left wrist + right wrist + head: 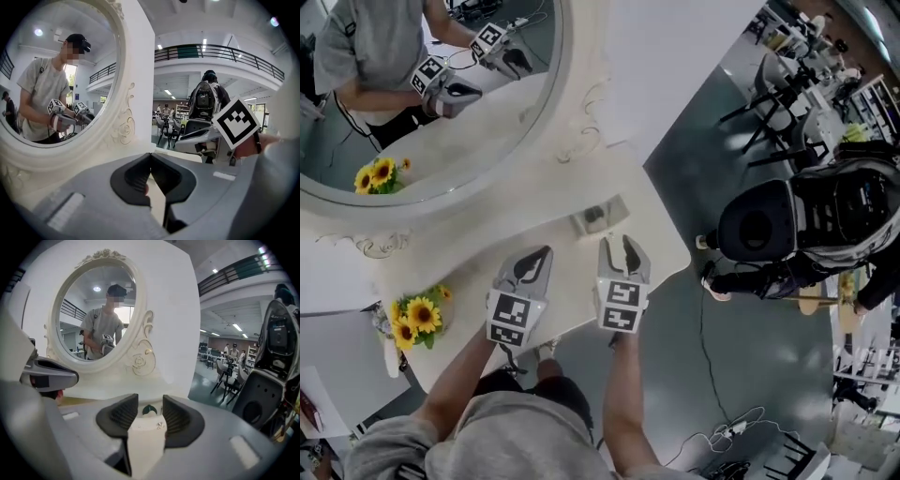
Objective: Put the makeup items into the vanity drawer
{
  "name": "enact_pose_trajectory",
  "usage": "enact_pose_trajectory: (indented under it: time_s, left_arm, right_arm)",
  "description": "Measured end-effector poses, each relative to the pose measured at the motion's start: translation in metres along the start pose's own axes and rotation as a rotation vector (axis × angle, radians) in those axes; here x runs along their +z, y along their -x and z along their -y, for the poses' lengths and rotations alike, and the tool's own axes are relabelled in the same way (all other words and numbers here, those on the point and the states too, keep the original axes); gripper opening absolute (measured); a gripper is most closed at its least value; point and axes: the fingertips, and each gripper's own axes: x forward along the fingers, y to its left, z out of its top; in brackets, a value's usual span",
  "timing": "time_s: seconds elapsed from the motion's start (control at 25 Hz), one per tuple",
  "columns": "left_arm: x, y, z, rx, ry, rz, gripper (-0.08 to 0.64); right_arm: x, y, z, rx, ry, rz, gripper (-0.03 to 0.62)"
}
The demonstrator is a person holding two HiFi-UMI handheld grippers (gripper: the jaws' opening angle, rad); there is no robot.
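— Cream-white, that tabletop (487,253), and the oval mirror (469,103) fills the upper left of the head view. Where has the makeup item got to?

— The small makeup item (600,217) lies on the tabletop near mid-frame, just below the mirror's carved frame (581,141). It looks pale with a dark rounded part, which the right gripper view shows as dark green, beyond the jaws.

— And the grippers?

— The right gripper (623,255) sits just short of the item, and its jaws are spread. Only pale tabletop shows in the gap, and they are not touching the item. The left gripper (534,264) is just beside it, to the left, with its jaws pressed together at the tips.

— What else is about?

— A bunch of sunflowers (417,319) stands at the tabletop's lower left end, well apart from the item. At the right of the frame, a black backpack (844,211) rests on a dark chair (755,225) on the grey floor (694,169). A cable (722,431) trails on the floor at lower right. The mirror reflects the person and both grippers.
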Motion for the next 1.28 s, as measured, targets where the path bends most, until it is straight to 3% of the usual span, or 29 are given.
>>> enact_pose_trajectory:
  time_s: [0.44,0.76,0.96,1.28]
  left_arm:
    - [0.019,0.078,0.006,-0.029,-0.048,0.089,0.011]
    - [0.022,0.134,0.011,-0.041,-0.069,0.138,0.011]
    - [0.013,0.166,0.017,-0.049,-0.079,0.143,0.011]
    - [0.004,0.205,0.024,-0.050,-0.087,0.156,0.011]
  right_arm:
    - [0.017,0.090,-0.047,-0.073,-0.010,0.106,0.153]
    - [0.024,0.160,-0.087,-0.125,-0.001,0.218,0.094]
    - [0.018,0.196,-0.111,-0.148,-0.018,0.261,0.020]
    - [0.006,0.234,-0.140,-0.146,-0.011,0.286,0.006]
